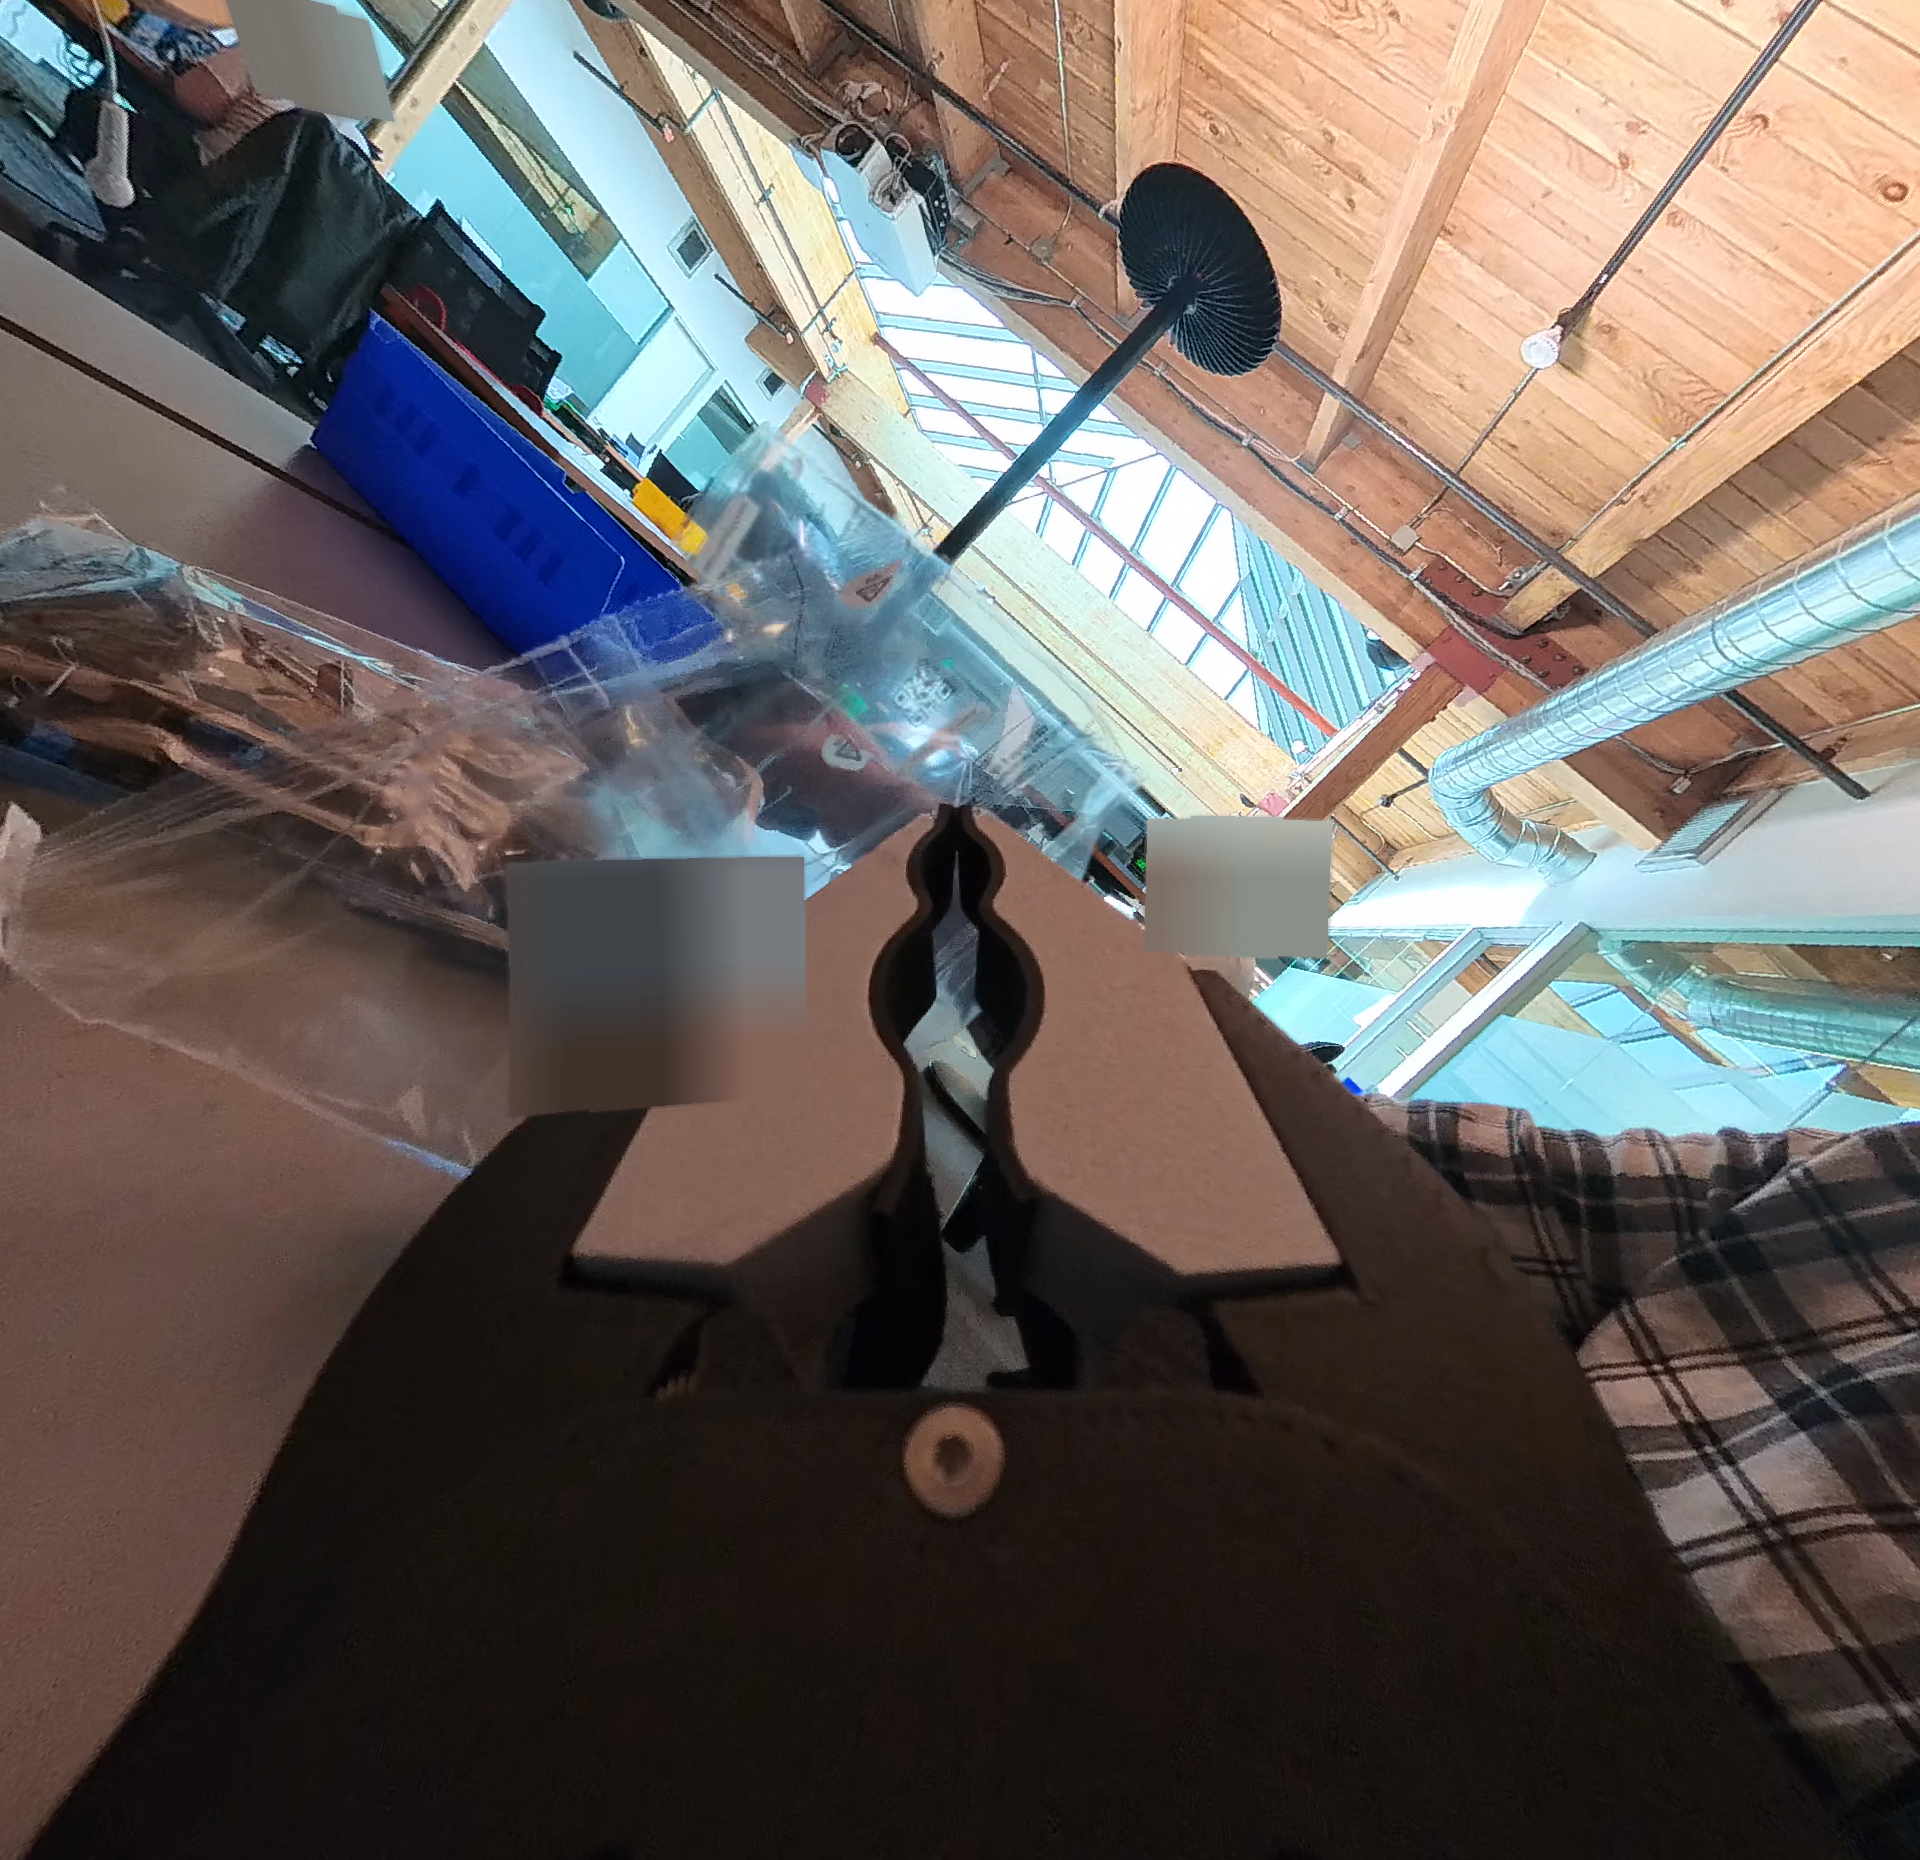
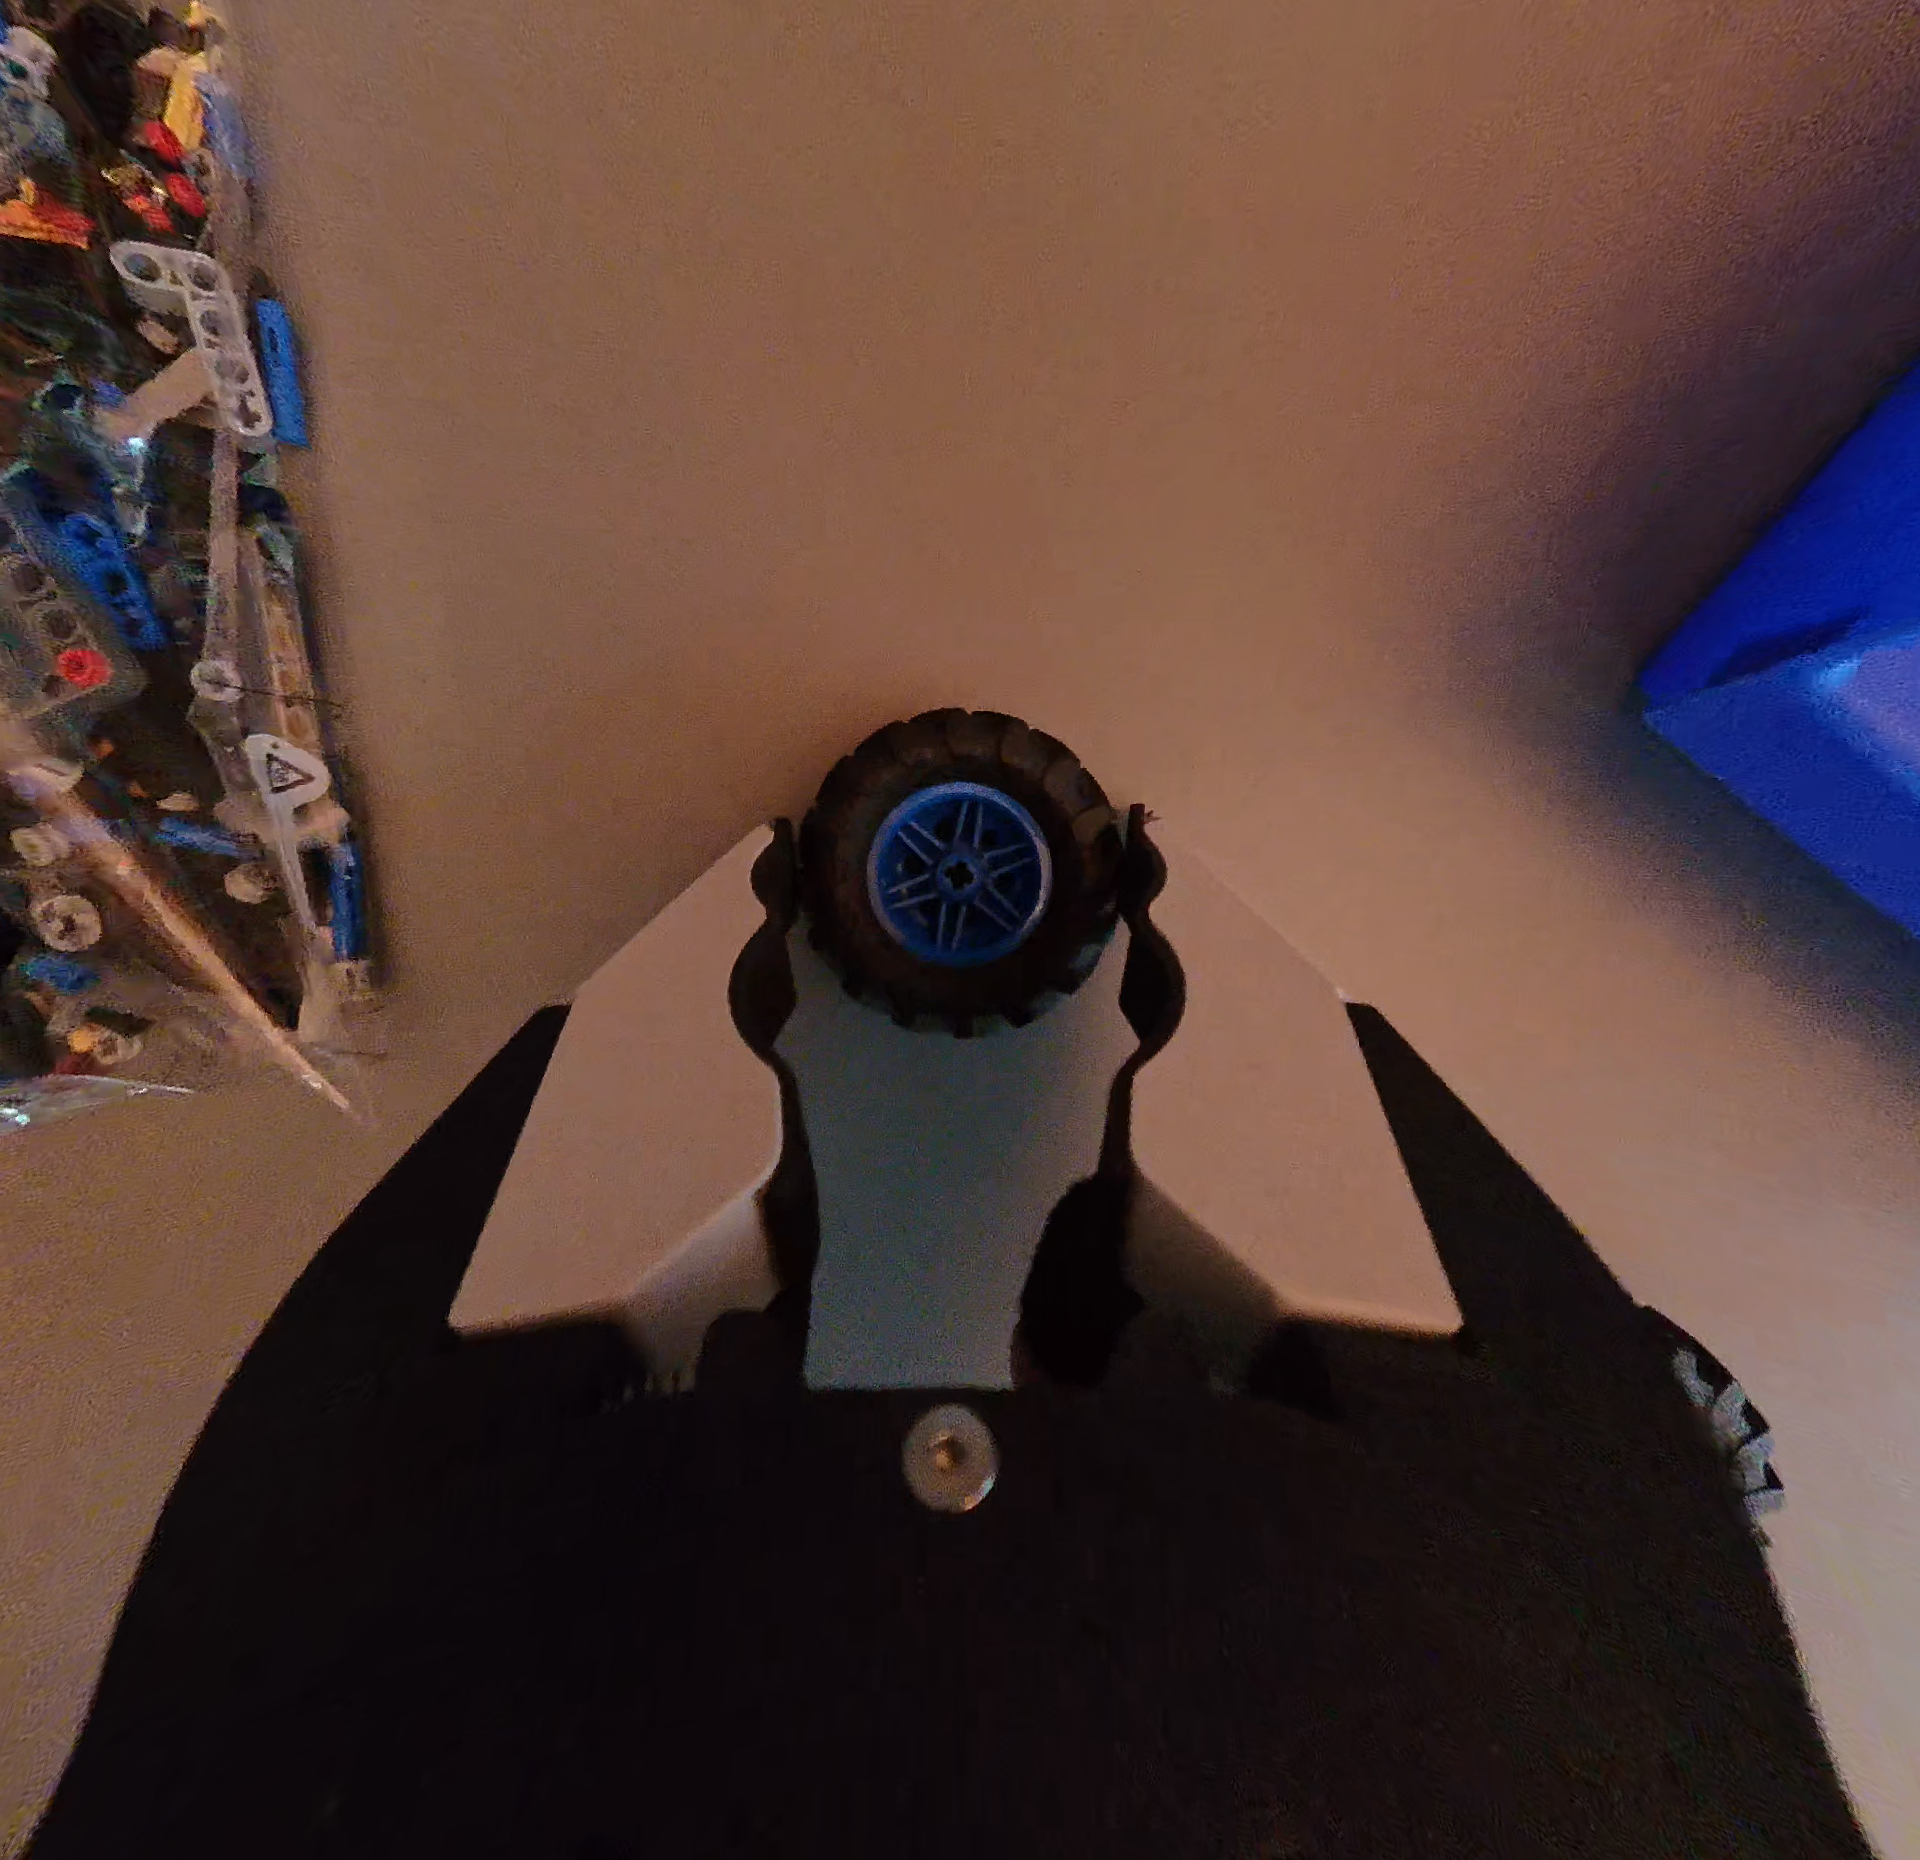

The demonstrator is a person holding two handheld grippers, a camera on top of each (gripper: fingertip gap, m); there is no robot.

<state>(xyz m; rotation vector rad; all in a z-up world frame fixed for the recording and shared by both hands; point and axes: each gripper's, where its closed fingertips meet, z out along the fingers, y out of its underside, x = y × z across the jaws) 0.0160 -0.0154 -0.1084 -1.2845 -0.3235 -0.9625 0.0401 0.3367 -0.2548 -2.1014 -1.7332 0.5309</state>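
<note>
Your right gripper (image 2: 961,844) pinches 1 toy wheel (image 2: 958,873); your left gripper (image 1: 958,818) is clamped on a clear plastic bag (image 1: 831,657).

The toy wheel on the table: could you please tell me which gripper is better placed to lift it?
Right. The right gripper already has the wheel between its fingers; the left gripper is pinching a clear plastic bag, tilted up toward the ceiling.

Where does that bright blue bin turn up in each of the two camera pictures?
Left wrist view: the blue bin stands upper left on the table, behind the clear plastic bag pinched by the left gripper.
Right wrist view: its corner juts in at the right edge.
Shared landmark: the bag of building pieces.
</note>
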